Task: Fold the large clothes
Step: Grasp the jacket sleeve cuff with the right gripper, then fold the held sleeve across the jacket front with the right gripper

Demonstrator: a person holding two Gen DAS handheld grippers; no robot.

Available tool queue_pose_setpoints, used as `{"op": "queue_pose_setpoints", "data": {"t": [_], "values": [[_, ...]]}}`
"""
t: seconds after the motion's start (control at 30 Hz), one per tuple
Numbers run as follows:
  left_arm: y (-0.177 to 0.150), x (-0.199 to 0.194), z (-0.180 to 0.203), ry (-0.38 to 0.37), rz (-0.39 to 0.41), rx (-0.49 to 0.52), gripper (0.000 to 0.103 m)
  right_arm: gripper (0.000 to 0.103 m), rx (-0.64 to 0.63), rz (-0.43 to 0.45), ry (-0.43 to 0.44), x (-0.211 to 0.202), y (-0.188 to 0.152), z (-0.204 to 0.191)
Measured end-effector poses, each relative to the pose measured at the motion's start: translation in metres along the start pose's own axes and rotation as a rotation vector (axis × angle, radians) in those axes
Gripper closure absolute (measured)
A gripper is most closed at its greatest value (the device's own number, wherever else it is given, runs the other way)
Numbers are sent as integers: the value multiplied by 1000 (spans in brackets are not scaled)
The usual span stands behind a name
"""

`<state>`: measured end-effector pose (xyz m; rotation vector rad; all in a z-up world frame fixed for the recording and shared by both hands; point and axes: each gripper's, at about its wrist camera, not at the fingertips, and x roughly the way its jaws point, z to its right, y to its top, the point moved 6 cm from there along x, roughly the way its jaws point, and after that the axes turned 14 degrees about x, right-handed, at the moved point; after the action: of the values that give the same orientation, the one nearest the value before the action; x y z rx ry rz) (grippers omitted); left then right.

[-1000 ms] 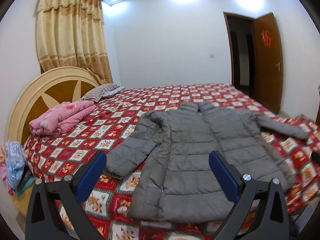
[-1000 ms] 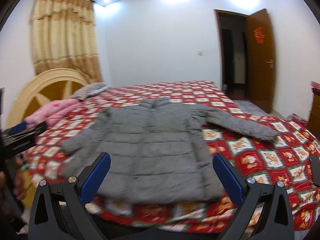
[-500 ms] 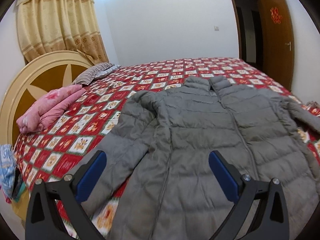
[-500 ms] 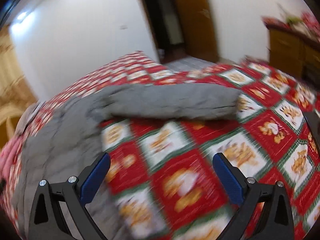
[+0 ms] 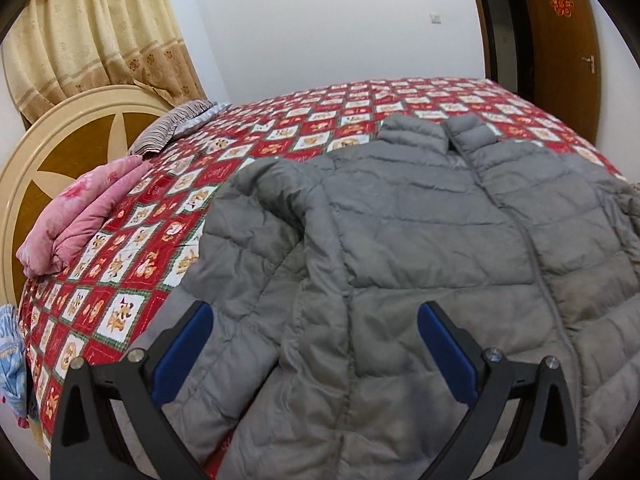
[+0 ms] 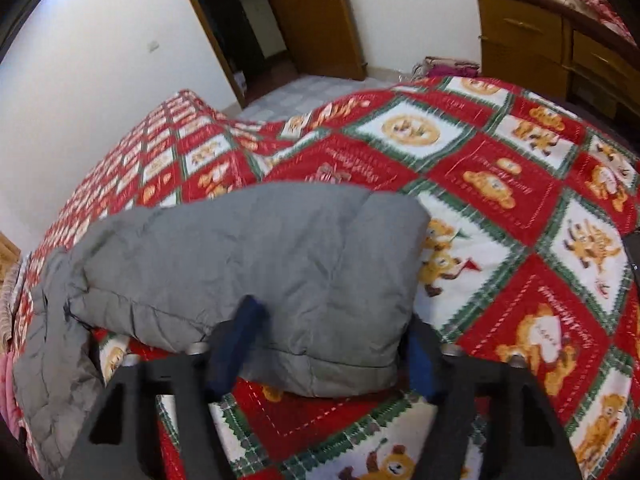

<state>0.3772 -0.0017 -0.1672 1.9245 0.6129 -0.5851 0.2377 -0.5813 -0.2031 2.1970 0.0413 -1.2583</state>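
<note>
A grey puffer jacket (image 5: 420, 240) lies front up on the red patterned bedspread (image 5: 168, 216), collar toward the far side. My left gripper (image 5: 314, 344) hovers open over the jacket's near left part, where the sleeve (image 5: 240, 264) meets the body, with nothing between its blue pads. In the right wrist view the other sleeve (image 6: 256, 264) stretches across the bedspread (image 6: 500, 184). My right gripper (image 6: 328, 348) is closing its jaws on that sleeve's cuff end, and its fingers (image 6: 240, 340) dent the padding from both sides.
A folded pink quilt (image 5: 80, 220) and a striped pillow (image 5: 172, 128) lie by the round headboard (image 5: 60, 136). Clothes hang at the bed's left edge (image 5: 10, 356). A wooden dresser (image 6: 552, 32) and an open door (image 6: 312, 16) stand beyond the bed.
Both grippers moved in low over the bed. The right one swung to the outstretched sleeve, rolled, and its wide jaws narrowed around the cuff. The left stayed open, now close over the jacket.
</note>
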Motion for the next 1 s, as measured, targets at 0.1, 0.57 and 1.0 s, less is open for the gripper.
{"op": "queue_pose_setpoints", "data": {"t": [0.1,0.57,1.0], "values": [[-2,10,-6,-3,-21,-4,0,69,-27,8,20,-1,1,-4],[3,7,-70,52,-17,-28,0,77,-278,186,29,-40,27,-93],[-27,27,-121,130,-53,-92,0,77,-654,279,268,-104,-64,-296]]}}
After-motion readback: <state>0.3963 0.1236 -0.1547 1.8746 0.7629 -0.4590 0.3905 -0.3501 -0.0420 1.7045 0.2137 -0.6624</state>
